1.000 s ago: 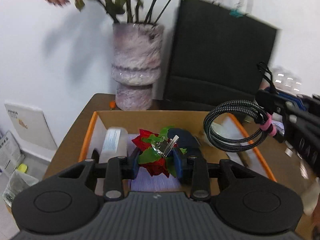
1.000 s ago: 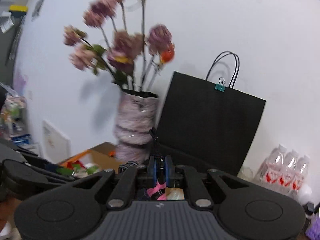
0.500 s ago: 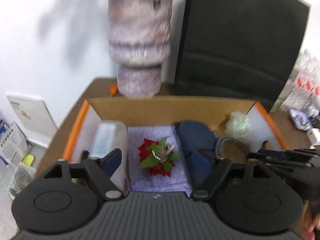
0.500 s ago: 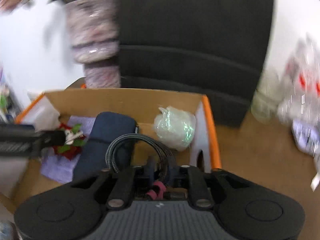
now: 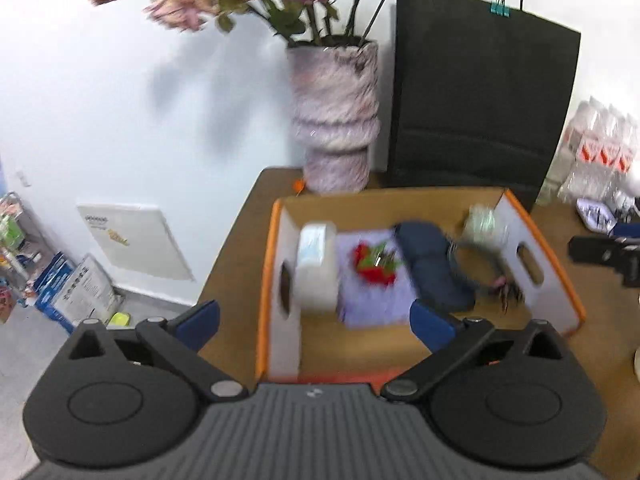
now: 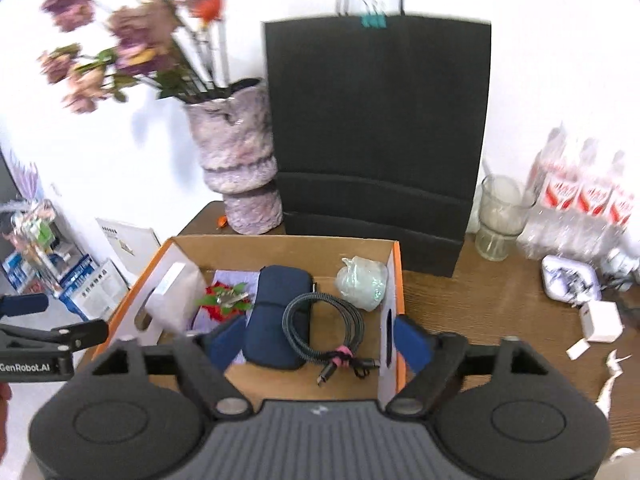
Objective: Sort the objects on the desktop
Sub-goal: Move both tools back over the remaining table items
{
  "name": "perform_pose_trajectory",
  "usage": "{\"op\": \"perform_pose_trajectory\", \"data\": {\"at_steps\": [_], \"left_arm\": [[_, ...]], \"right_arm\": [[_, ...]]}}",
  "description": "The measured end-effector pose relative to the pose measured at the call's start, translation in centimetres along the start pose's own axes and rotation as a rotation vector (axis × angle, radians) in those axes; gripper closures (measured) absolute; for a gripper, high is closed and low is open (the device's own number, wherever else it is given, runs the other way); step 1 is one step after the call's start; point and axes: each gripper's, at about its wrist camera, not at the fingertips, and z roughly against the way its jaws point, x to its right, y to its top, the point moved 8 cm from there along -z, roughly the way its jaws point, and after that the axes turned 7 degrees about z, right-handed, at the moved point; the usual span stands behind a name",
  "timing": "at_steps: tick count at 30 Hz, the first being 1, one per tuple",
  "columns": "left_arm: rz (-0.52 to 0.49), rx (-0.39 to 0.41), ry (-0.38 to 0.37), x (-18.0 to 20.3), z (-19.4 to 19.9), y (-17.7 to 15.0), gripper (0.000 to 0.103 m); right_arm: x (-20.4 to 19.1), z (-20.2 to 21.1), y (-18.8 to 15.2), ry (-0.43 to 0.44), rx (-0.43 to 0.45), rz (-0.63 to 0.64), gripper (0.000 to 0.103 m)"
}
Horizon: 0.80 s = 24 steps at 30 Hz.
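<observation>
An orange-edged cardboard box (image 5: 536, 236) (image 6: 396, 276) sits on the wooden desk. Inside lie a red flower clip (image 5: 376, 266) (image 6: 226, 300) on a purple cloth (image 5: 372, 300), a white bottle (image 5: 316, 264) (image 6: 172, 292), a navy pouch (image 5: 432, 264) (image 6: 276, 316), a coiled braided cable (image 6: 324, 328) (image 5: 480, 264) with a pink tie, and a crumpled clear bag (image 6: 362, 282) (image 5: 484, 222). My left gripper (image 5: 316, 322) is open and empty above the box's near left. My right gripper (image 6: 320, 340) is open and empty above the cable.
A pink vase of dried flowers (image 5: 334, 120) (image 6: 236, 160) and a black paper bag (image 5: 480, 92) (image 6: 376, 132) stand behind the box. A glass (image 6: 500, 216), water bottles (image 6: 580, 200), a white charger (image 6: 602, 322) and a small case (image 6: 570, 282) lie on the desk to the right.
The left gripper let go of the flower clip onto the purple cloth and pulled back. The right gripper lowered the cable into the box, opened, and drew back.
</observation>
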Motion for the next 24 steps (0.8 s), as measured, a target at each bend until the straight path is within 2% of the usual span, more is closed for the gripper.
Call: {"op": "perform_pose_trajectory", "data": {"at_steps": [3,6,8,10,12,14,17,19,22,23,24], "left_arm": [[0.011,0.062,-0.004,-1.2,2.3,-2.8,0.000],[0.007,0.159,-0.005,-1.9,5.0,-6.3,0.000],[0.023,0.226,-0.002,-2.3,6.8,-9.6,0.000],[0.040,0.255,-0.027,-2.5,7.9,-12.9,0.000],[0.084,0.245,-0.037,-2.5,8.6,-16.7,0.000],[0.097,0.211,-0.010,-1.9,8.7,-20.4,0.000],[-0.035,0.175,-0.020,0.7,8.9,-24.6,0.000],[-0.070,0.182,-0.058,1.9,9.3,-25.5,0.000],[-0.053,0.147,-0.142,3.3,8.5,-25.2,0.000],[-0.044,0.127,-0.149,3.7,8.0,-24.9,0.002],[-0.036,0.115,-0.156,4.3,7.7,-25.0,0.009]], "right_arm": [[-1.4,2.4,-2.1,-0.026,0.057,0.055,0.021],[-2.9,4.5,-4.8,-0.030,0.141,0.087,0.017],[-3.8,5.9,-7.5,-0.001,0.184,0.074,0.017],[-4.7,7.1,-10.9,0.026,0.226,0.049,0.017],[-5.4,7.6,-14.2,0.021,0.237,0.041,0.017],[-6.2,8.2,-17.5,0.013,0.234,0.040,0.017],[-7.2,8.4,-21.0,0.040,0.195,0.061,0.017],[-7.3,8.4,-22.6,0.017,0.175,0.082,0.017],[-6.7,8.5,-23.9,0.003,0.161,0.042,0.018],[-6.5,8.4,-24.1,0.012,0.159,0.027,0.018],[-6.3,8.3,-24.1,0.013,0.155,0.016,0.018]]}}
